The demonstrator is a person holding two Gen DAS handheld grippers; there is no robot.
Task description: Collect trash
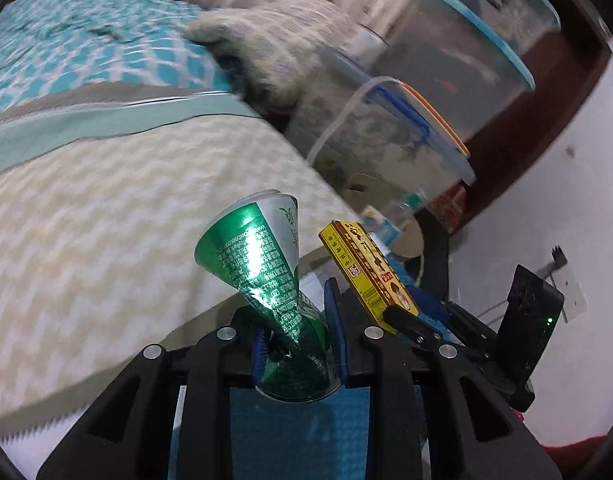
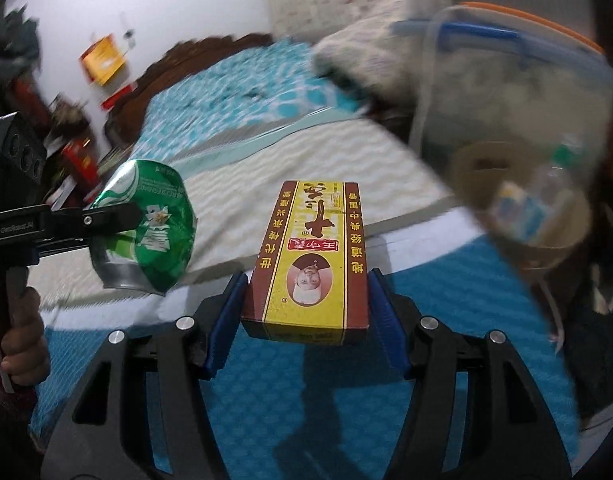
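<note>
A crushed green drink can is pinched at its flattened middle between the blue pads of my left gripper, which is shut on it. The same can shows at the left of the right wrist view, held by the left gripper. My right gripper is shut on a yellow and brown carton, its blue pads pressing both long sides. That carton and the right gripper appear just right of the can in the left wrist view. Both are held above a bed's edge.
A bed with a cream cover and teal patterned quilt lies ahead. Clear lidded plastic bins stand stacked to the right, one holding a paper cup and bottle. A blue mat lies below. A hand grips the left tool.
</note>
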